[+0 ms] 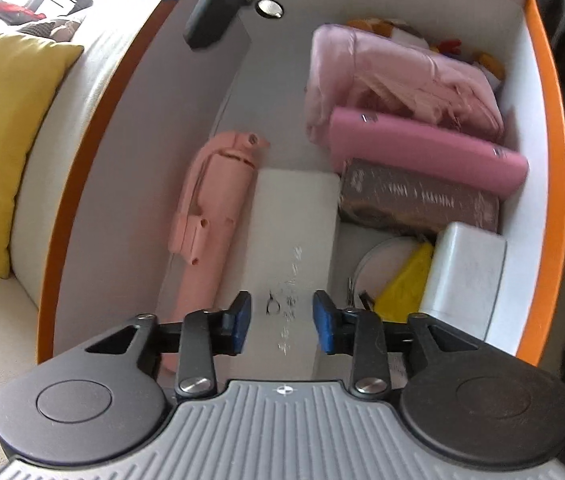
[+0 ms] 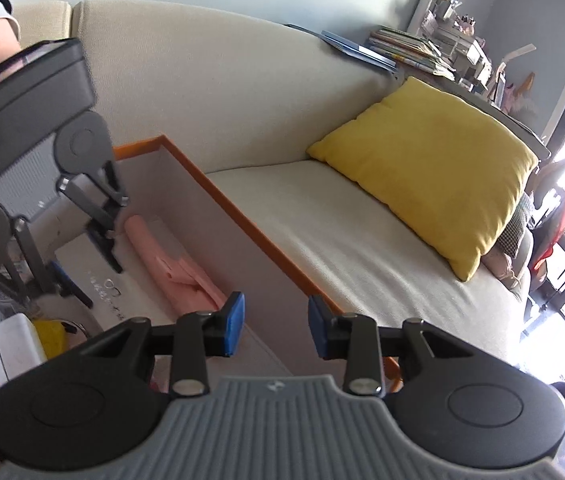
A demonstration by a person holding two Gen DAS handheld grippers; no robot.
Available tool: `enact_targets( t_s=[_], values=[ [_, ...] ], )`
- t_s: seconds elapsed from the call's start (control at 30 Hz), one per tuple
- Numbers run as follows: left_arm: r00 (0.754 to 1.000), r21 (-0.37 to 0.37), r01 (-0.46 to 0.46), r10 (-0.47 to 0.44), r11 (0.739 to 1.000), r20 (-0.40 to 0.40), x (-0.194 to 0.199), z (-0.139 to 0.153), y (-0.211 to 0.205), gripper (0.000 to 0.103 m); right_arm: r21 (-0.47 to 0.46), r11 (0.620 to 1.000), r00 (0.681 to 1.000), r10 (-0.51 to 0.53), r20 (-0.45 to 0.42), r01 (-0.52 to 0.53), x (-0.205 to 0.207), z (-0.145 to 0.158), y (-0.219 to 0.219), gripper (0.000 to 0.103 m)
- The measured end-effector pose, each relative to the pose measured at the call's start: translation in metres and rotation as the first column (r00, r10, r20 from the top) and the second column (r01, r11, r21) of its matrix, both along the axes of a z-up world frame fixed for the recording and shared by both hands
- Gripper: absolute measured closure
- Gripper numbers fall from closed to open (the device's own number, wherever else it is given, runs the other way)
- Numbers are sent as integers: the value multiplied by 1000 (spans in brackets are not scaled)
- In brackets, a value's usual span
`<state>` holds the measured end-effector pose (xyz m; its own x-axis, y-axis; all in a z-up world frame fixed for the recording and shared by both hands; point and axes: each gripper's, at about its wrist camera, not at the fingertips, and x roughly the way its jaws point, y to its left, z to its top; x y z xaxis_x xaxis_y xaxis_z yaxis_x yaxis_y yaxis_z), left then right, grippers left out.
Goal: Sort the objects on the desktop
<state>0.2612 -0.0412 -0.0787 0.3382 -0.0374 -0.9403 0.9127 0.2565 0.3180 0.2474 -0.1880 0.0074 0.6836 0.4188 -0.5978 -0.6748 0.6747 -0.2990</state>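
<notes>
The left gripper (image 1: 281, 318) hangs part-open and empty over the white box (image 1: 294, 216), which lies flat in the orange bin (image 1: 544, 80) beside the pink tool (image 1: 212, 208). Best lift straight up, clear of the pads. The right gripper (image 2: 276, 326) waits part-open, empty, above the bin's rim.

Print on white box (image 1: 294, 216) and brown box (image 1: 418, 200) illegible

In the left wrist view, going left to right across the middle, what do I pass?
Yellow cushion → orange box wall → pale pink folded gadget → flat white box → dark printed box → orange box's right wall.
</notes>
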Motion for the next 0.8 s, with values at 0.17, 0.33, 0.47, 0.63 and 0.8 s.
enact_targets(
  t_s=[0.17, 0.33, 0.47, 0.63, 0.8],
  values=[
    [1000, 30, -23, 24, 999, -19, 3, -5, -11, 51, -10, 1000, 1000, 11, 3, -11, -3, -2, 5, 61],
    [998, 87, 29, -34, 996, 48, -3, -12, -16, 47, 3, 1000, 1000, -8, -15, 8, -1, -4, 1, 61],
    [985, 145, 103, -122, 984, 126, -10, -13, -16, 50, 1, 1000, 1000, -4, -22, 4, -3, -7, 1, 61],
    [980, 157, 109, -133, 982, 149, -15, -13, -20, 51, 9, 1000, 999, -7, -50, 8, -5, -9, 1, 61],
    [981, 109, 89, -106, 990, 164, -29, 1, -14, 51, 0, 1000, 998, -1, -63, 1, -12, -1, 2, 61]
  ],
)
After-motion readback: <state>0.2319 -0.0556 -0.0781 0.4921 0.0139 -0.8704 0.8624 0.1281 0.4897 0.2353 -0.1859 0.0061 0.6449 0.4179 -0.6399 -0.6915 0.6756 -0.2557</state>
